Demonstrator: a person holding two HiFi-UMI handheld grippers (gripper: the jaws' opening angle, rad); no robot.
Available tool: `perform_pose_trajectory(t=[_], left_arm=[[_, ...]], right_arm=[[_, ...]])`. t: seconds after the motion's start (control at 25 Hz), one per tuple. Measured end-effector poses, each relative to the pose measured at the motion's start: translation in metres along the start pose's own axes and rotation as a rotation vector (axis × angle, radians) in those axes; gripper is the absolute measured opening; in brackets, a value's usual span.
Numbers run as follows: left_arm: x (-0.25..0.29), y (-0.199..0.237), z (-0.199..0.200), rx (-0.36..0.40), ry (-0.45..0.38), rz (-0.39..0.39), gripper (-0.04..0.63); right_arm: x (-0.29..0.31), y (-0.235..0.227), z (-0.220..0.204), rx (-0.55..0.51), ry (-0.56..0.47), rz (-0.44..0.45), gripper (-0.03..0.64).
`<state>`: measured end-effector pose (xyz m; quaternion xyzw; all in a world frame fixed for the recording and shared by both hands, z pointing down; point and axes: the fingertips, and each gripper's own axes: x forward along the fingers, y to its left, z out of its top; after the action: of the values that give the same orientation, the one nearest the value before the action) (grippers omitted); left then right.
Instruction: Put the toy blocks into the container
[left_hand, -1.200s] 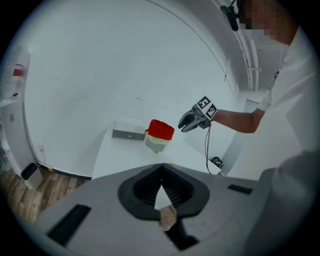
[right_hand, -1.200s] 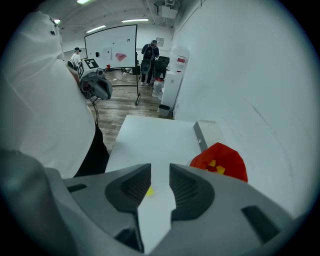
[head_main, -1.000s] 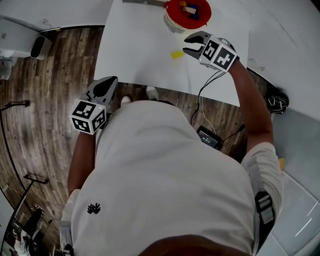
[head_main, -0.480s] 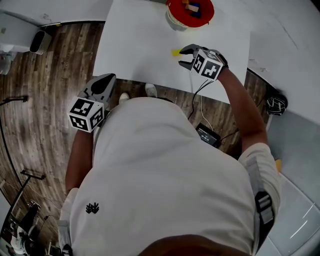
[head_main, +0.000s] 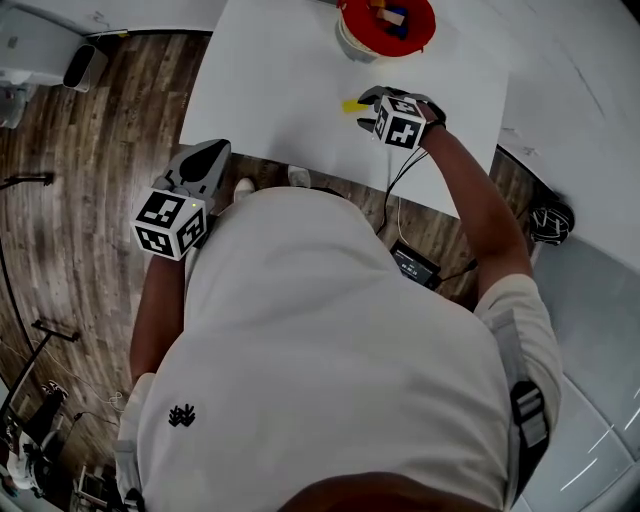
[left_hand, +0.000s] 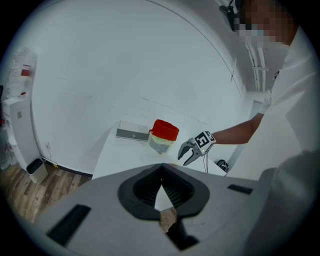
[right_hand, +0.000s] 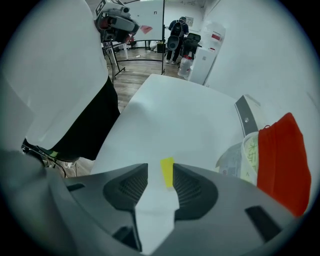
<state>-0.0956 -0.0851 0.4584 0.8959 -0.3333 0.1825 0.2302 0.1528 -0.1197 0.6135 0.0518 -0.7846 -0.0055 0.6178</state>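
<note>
Reaching down at 1 o'clock with the right tongs (head_main: 366, 99).
Just been opening them astride a yellow block (head_main: 352, 104), not gripping; holding the left tongs (head_main: 212, 152) shut, empty, at 10 o'clock.

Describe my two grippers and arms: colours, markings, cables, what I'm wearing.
The left hand-held gripper and right hand-held gripper have light grey jaws with dark ribbed pads and carry a white cube with black square markers. A thin dark cable runs from the right one. You wear a white short-sleeved T-shirt with a small dark logo.
</note>
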Motion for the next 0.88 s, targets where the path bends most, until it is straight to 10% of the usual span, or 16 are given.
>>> perform_pose_trajectory(t=[0.88], left_arm=[[0.006, -0.002, 0.0, -0.052, 0.015, 0.13, 0.008]], right_arm=[[0.062, -0.02, -0.014, -0.101, 0.032, 0.133, 0.14]])
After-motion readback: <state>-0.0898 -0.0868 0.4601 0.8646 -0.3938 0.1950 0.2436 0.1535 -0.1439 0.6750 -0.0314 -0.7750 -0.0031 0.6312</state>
